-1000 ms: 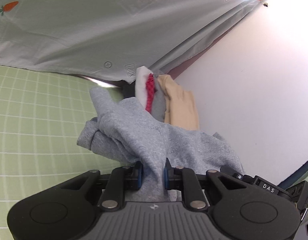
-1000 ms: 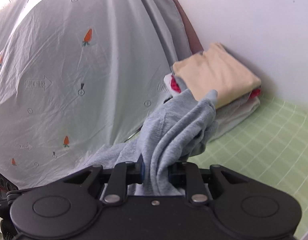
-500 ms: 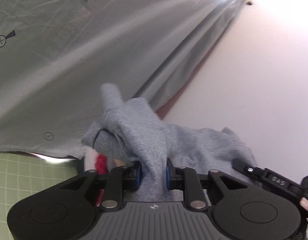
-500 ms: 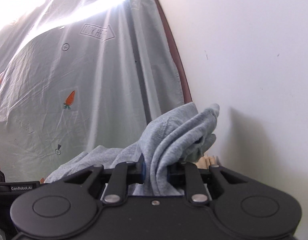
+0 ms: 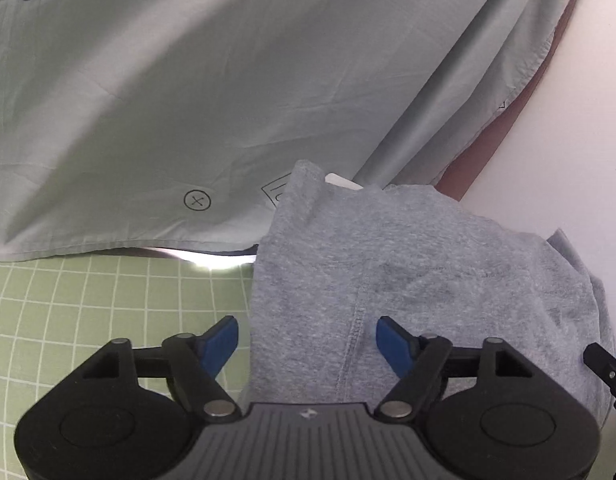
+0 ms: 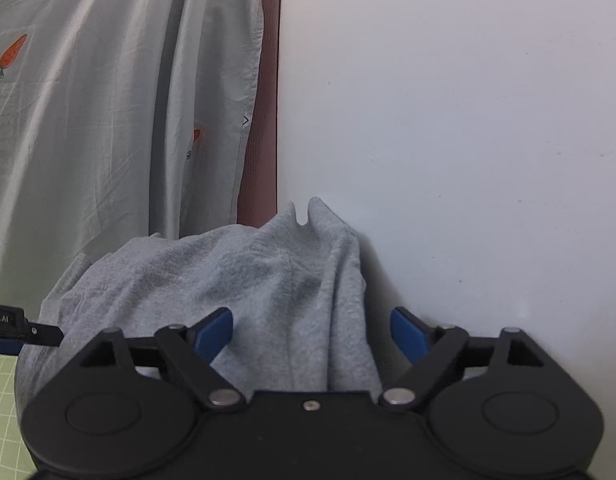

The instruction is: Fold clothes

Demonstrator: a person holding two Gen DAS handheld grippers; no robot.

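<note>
Grey garment (image 5: pixel 408 280): a heathered knit piece, folded into a soft bundle, with a stitched seam running down its middle toward the left hand-held gripper (image 5: pixel 308 340). It lies directly ahead of and between the blue pads of that hand-held gripper, whose jaws have just been opening and now stand wide, neither pad pressing on the cloth. A white edge of another item shows just past the garment's far corner.

In the right wrist view the same grey garment (image 6: pixel 267 280) sits heaped and wrinkled, with two small peaks at its far edge. The right hand-held gripper (image 6: pixel 312 330) has likewise just been opening; its left pad lies against the cloth without clamping and its right pad stands clear, so nothing is gripped.

To the left of the left hand-held gripper lies a green gridded mat (image 5: pixel 87 300). Beyond the garment hangs a pale curtain (image 5: pixel 227 100) printed with small symbols and carrots, and to the right of it stands a white wall (image 6: pixel 468 120).
</note>
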